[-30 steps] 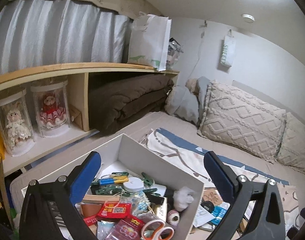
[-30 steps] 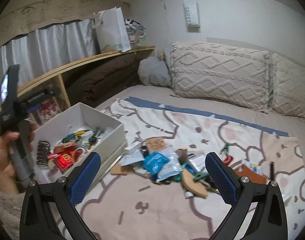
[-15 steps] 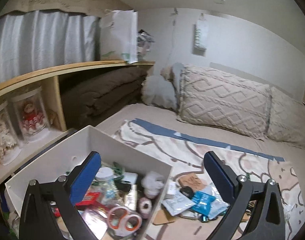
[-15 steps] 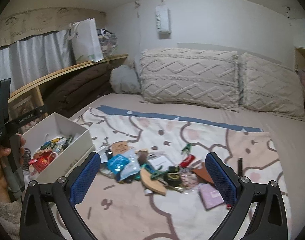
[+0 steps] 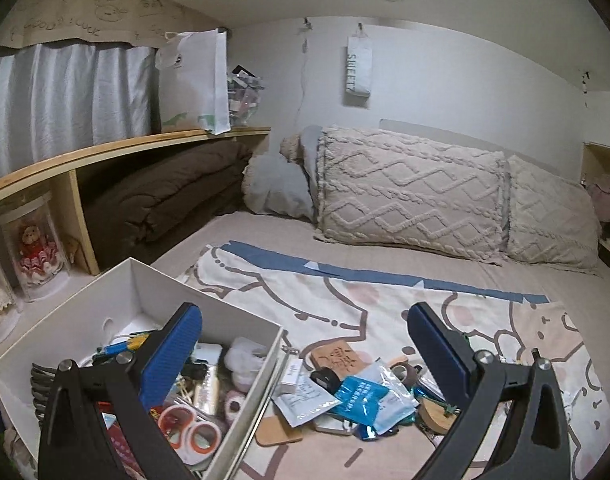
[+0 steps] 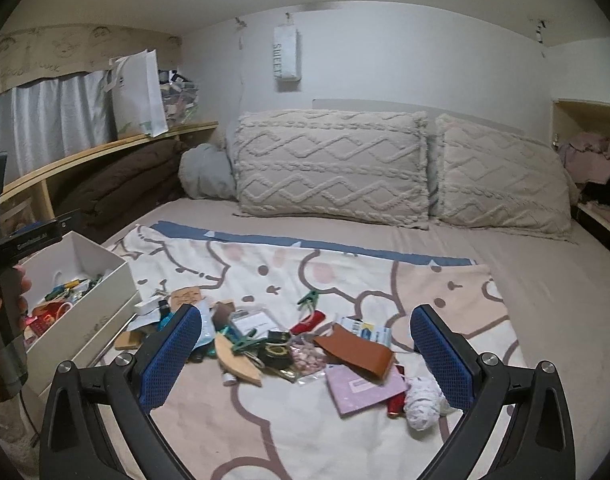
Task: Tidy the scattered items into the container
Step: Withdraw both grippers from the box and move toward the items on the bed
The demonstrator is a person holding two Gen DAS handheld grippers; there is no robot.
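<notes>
On the bed, your right gripper (image 6: pixel 305 354) hangs spread and empty over the pile (image 6: pixel 289 344); left gripper (image 5: pixel 303 354) likewise; next grab something, carry to the box (image 6: pixel 85 304) at nine o'clock.

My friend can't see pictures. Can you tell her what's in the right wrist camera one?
An open right gripper hovers over small clutter scattered on a cartoon blanket: a brown leather pouch, a pink notebook, a green clip. A partly filled white box sits left.
</notes>
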